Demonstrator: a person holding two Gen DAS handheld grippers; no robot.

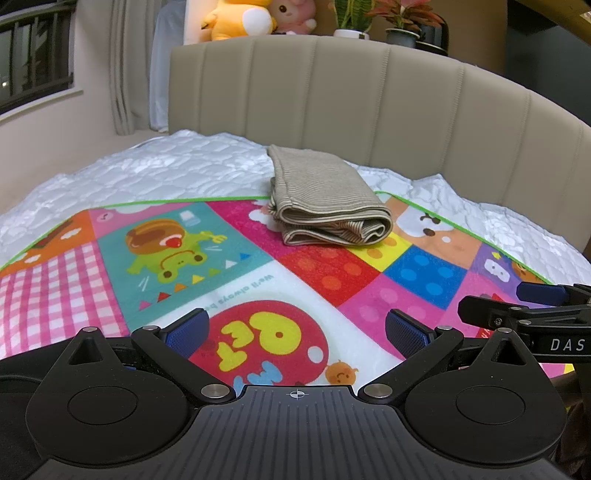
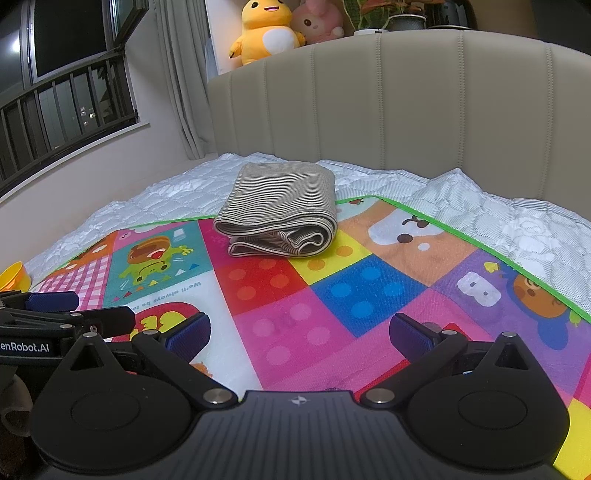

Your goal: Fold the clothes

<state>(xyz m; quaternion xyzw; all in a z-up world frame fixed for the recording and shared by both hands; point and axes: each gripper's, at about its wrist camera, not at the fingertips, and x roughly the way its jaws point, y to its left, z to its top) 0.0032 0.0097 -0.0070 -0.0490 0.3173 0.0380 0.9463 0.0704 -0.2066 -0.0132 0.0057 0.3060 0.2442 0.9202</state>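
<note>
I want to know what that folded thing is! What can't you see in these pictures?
- Folded striped cloth: its folds hide the inside in both views, so the garment type is unclear.
- Mat text: cut off by the left gripper.
- Yellow object: cut off by the right view's edge.

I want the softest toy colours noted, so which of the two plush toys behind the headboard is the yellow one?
The yellow plush toy with the white belly, on the left. The pink plush toy sits right beside it, toward the potted plants.

A beige padded headboard (image 2: 388,103) backs the bed; plush toys (image 2: 266,33) sit above, beside a curtained, railed window (image 2: 66,92) (dark outside).
</note>
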